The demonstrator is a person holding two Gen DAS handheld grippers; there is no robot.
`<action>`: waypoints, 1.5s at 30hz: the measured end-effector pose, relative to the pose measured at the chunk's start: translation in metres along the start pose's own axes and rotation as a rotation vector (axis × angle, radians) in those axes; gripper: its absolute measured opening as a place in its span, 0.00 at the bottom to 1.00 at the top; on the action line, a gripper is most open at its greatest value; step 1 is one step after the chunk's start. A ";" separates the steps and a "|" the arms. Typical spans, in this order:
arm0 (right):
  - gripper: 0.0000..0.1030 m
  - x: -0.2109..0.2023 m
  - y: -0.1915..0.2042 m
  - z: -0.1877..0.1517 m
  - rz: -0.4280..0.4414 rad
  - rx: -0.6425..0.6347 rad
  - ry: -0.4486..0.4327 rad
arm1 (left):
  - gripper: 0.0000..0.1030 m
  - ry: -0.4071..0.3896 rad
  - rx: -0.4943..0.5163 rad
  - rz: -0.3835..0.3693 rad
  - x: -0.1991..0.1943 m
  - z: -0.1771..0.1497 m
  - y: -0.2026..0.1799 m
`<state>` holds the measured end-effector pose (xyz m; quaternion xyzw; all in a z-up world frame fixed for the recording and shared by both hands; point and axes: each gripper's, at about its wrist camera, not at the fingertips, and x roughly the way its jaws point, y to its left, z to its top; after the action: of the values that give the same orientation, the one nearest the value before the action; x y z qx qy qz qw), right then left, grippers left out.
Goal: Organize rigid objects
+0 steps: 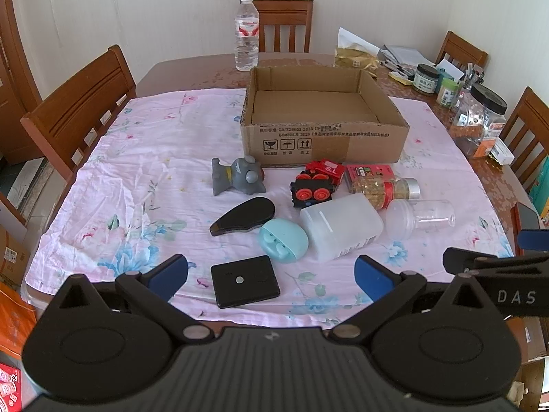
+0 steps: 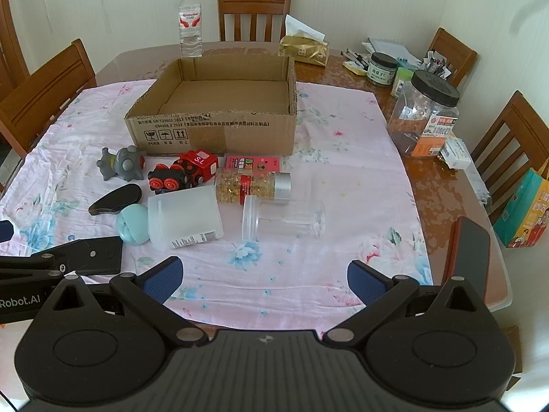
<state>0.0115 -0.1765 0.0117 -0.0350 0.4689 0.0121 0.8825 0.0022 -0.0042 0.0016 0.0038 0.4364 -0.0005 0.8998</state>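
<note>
An open, empty cardboard box stands on the pink floral cloth. In front of it lie a grey toy, a red toy train, a pink card, a gold-filled jar, a white bottle, a clear jar, a teal round case, a black curved object and a black square pad. My left gripper is open, just above the pad at the near edge. My right gripper is open and empty over bare cloth, near the clear jar.
A water bottle stands behind the box. Jars, pens, papers and a gold tissue pack crowd the table's right side, with a big black-lidded jar. A phone lies at the right edge. Wooden chairs surround the table.
</note>
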 end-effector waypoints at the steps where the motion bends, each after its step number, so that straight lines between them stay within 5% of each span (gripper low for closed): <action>1: 1.00 0.000 0.000 0.000 0.000 -0.001 -0.001 | 0.99 -0.001 0.000 0.001 0.001 -0.001 0.000; 45: 1.00 -0.001 0.001 0.004 -0.016 -0.029 -0.022 | 0.99 -0.018 -0.025 -0.006 -0.004 0.001 0.003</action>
<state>0.0144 -0.1752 0.0147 -0.0515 0.4589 0.0125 0.8869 0.0004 -0.0012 0.0051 -0.0087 0.4284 0.0024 0.9036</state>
